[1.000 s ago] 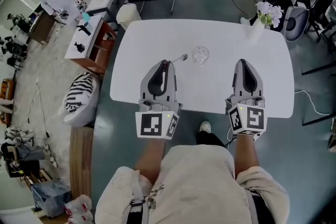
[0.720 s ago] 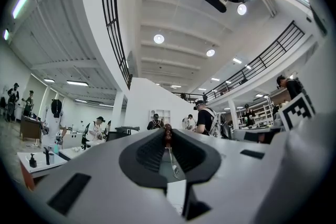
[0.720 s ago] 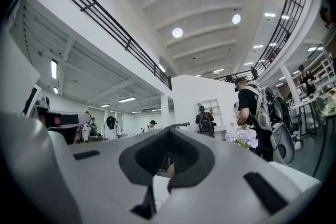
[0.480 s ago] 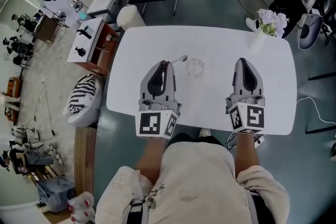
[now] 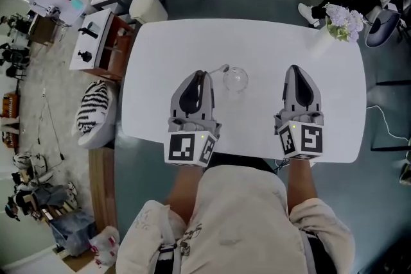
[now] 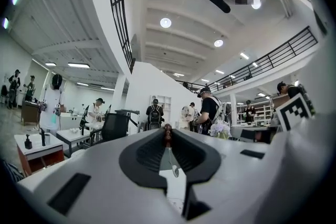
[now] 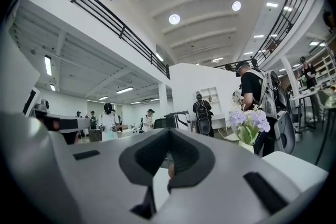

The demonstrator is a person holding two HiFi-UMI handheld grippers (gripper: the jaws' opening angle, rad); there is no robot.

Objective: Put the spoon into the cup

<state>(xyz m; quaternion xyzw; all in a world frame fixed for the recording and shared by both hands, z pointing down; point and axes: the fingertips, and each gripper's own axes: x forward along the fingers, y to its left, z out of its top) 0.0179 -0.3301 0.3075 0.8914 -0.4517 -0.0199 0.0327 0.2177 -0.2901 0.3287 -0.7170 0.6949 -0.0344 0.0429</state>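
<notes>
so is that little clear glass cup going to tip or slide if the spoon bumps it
Probably slides or tips easily: the small clear glass cup looks light and stands free on the smooth white table. Being glass, it is likely brittle, so a knock from the thin metal spoon in the left gripper may shift or chip it.

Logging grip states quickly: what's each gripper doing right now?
Left gripper: closed on the spoon.
Right gripper: closed, empty.
</notes>
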